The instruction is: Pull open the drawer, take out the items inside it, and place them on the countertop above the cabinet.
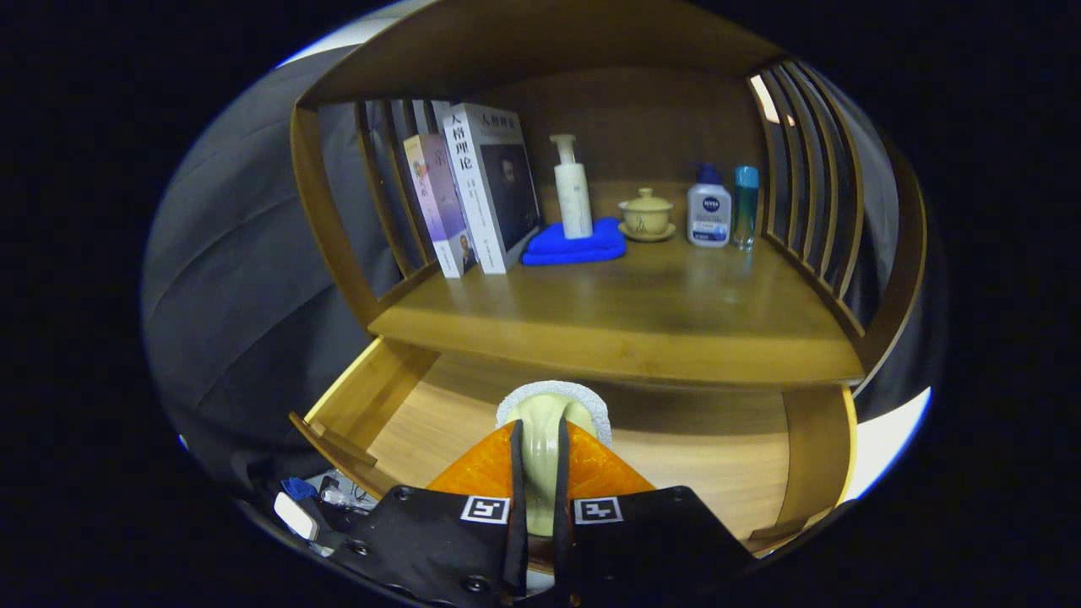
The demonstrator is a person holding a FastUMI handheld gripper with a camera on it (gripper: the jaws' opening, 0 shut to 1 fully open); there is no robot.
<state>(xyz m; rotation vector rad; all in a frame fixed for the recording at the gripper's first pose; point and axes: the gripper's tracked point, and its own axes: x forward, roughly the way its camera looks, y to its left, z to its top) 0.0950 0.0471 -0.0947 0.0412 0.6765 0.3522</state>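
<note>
My gripper (539,456) is shut on a pale cream object with a grey-white padded rim (553,407); its handle runs back between the two orange-backed fingers (477,473). I hold it above the open wooden drawer (372,397), whose bare floor lies beneath and to either side. Just beyond and above the fingers is the countertop (642,312), a wooden shelf with slatted sides.
At the back of the countertop stand two books (473,190), a white pump bottle (572,190) on a folded blue cloth (583,245), a lidded tea cup on a saucer (646,213), a white lotion bottle (708,211) and a slim teal bottle (745,205).
</note>
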